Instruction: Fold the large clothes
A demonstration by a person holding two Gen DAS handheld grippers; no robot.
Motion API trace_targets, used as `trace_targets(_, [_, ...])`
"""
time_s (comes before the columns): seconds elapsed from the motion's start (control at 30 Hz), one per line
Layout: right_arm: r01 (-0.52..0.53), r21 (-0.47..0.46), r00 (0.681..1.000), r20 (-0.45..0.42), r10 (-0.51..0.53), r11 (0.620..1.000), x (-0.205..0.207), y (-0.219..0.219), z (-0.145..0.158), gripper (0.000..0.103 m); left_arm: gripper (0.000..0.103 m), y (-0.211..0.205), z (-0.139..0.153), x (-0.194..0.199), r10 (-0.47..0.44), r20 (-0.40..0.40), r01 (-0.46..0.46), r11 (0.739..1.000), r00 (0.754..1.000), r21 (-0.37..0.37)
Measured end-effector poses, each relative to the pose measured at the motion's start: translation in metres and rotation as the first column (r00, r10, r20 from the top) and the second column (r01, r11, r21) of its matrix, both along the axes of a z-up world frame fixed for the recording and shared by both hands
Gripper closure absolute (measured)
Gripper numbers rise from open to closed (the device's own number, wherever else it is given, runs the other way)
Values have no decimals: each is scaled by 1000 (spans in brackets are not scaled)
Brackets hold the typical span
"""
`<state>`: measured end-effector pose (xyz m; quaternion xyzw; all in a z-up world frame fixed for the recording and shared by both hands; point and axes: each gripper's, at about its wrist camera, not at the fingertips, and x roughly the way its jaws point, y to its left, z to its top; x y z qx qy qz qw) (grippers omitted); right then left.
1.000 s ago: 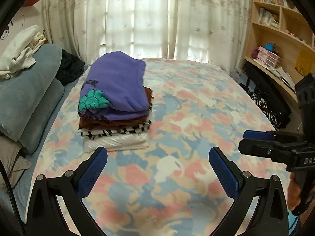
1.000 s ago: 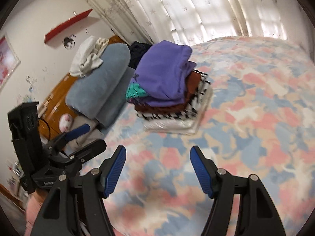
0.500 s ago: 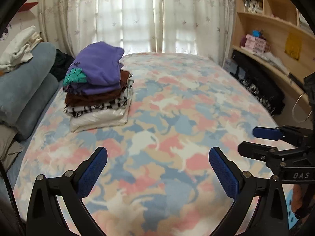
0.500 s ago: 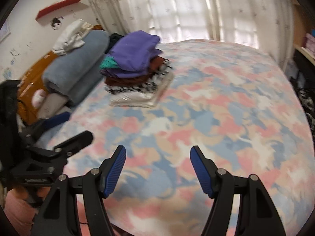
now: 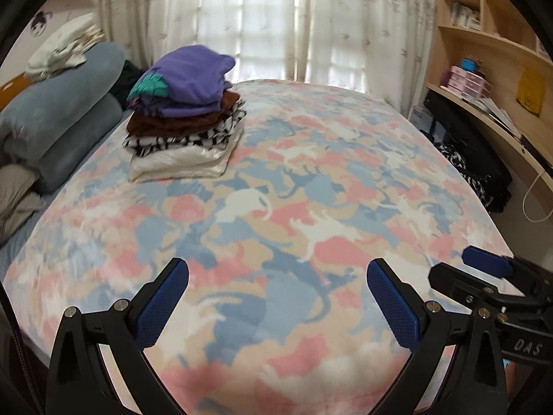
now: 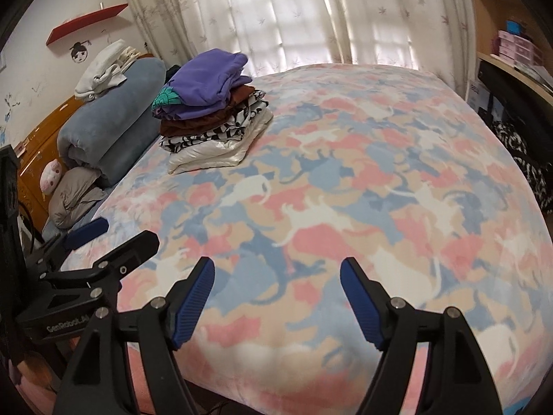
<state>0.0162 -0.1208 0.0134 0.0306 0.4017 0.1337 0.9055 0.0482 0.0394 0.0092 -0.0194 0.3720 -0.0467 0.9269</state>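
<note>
left view: the left gripper (image 5: 276, 297) is spread and empty, now lower and further from the pile of folded clothes (image 5: 185, 114) on the bed (image 5: 311, 207); right view: the right gripper (image 6: 276, 297), empty, has just widened; that pile looks finished

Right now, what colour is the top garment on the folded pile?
Purple, with a teal patch; clearest in the right wrist view.

Right gripper (image 6: 276, 276) over the bed's near edge
Jaws, just widened, hold nothing; folded clothes (image 6: 214, 103) stacked near the bed's (image 6: 397, 180) far left corner.
</note>
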Motion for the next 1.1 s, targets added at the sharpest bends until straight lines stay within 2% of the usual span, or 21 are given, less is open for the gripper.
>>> trace_targets(0.17, [24,1,999,25,-24,1000,-15,-4,-1,26,1,-1,-2,-10,4,-9,-4,1000,1000,-23])
trace_targets(0.37, [29,-3,999,36,-29,1000,-23,-3,-3,25,1,-4,2,-20,27,29,-27,999,999,22])
trace_targets(0.77, [42,-5,997,62,-41,999,-28,-5,-1,25,1,-4,-3,-18,22,-23,-21,1000,999,13])
trace_targets(1.1, [40,-7,997,61,-39,999,-28,-6,-2,25,1,-4,-4,-17,36,-17,-35,999,999,33])
